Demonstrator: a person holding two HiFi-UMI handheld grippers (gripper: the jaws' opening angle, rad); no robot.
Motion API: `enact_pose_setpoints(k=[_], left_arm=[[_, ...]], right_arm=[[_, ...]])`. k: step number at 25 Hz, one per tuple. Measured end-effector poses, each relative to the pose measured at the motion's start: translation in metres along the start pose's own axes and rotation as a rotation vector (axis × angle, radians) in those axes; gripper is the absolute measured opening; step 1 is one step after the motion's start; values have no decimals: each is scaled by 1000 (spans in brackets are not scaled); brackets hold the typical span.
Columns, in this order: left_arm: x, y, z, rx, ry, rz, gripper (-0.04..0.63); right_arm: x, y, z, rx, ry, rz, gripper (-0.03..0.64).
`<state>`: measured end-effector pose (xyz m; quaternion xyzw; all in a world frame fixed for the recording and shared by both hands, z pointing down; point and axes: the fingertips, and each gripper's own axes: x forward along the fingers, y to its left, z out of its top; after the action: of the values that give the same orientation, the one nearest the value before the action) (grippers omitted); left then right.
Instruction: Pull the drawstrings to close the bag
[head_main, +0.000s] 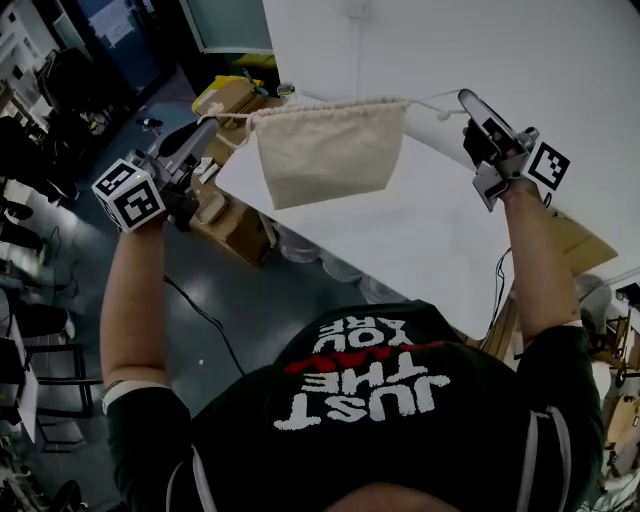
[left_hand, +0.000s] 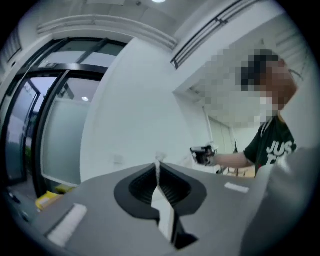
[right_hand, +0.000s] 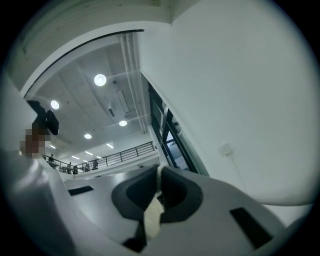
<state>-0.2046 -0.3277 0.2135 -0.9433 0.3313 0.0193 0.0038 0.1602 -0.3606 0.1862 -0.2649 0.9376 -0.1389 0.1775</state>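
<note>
A white table (head_main: 420, 240) stands over a dark floor (head_main: 200, 275), cardboard boxes (head_main: 240, 232) beside it, round ceiling lights (right_hand: 100, 79) overhead.

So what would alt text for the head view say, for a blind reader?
Seen from above, a cream drawstring bag hangs on its taut drawstring between the person's left gripper and right gripper, each shut on one end, over the edge of a white table.

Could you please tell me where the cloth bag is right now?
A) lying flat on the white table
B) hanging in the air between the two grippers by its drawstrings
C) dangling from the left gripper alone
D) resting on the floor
B: the cloth bag hangs from its drawstrings, one end clamped in the left gripper and the other in the right gripper, both shut.
</note>
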Motion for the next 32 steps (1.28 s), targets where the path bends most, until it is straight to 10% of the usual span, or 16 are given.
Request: enact_pose_setpoints(k=[5, 10, 19, 32], left_arm=[[5, 22, -2, 348, 243, 184, 11], [4, 51, 22, 559, 308, 442, 11], [9, 74, 68, 569, 157, 724, 11], [-7, 115, 79, 584, 171, 964, 12]], right_arm=[[6, -3, 8, -170, 56, -87, 8], [18, -18, 13, -486, 186, -295, 8], [34, -22, 37, -880, 294, -558, 8], [44, -23, 70, -894, 224, -662, 8]])
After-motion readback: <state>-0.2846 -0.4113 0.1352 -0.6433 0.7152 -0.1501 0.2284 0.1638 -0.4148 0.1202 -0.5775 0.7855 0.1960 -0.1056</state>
